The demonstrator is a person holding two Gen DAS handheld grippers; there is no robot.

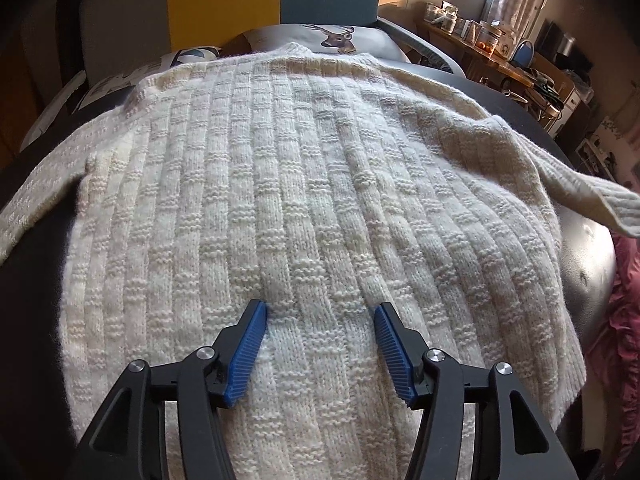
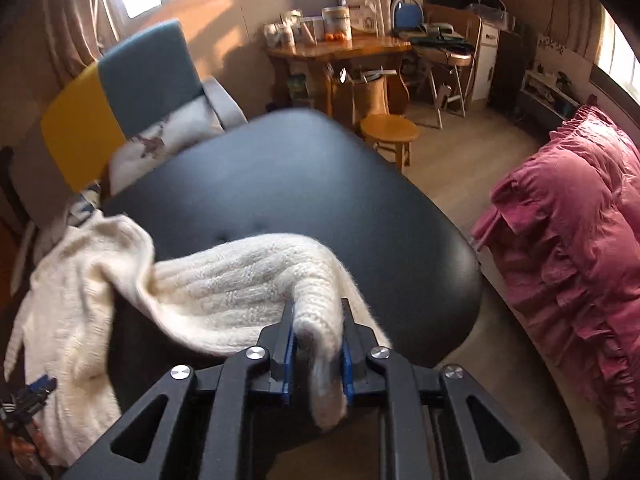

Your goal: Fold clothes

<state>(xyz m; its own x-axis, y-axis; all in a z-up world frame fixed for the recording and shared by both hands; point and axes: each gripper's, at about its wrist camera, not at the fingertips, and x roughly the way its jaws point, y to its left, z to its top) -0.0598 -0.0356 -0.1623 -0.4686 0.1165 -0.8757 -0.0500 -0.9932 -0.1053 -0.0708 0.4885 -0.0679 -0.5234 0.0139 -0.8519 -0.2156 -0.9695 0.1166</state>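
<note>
A cream knitted sweater (image 1: 304,200) lies spread flat on a black padded table (image 1: 588,256). My left gripper (image 1: 320,308) hovers open over the sweater's lower middle, its blue pads (image 1: 248,352) apart and holding nothing. In the right wrist view my right gripper (image 2: 318,312) is shut on the sweater's sleeve (image 2: 256,280), which is lifted off the black table (image 2: 288,176) and stretches left to the sweater's body (image 2: 68,288). The sleeve's cuff hangs down between the fingers. The left gripper (image 2: 32,392) shows at the lower left edge of that view.
A blue and yellow armchair (image 2: 120,92) with pillows stands behind the table. A pink ruffled bedspread (image 2: 568,240) lies to the right. A round wooden stool (image 2: 390,130) and a cluttered wooden desk (image 2: 344,46) stand beyond the table's far edge.
</note>
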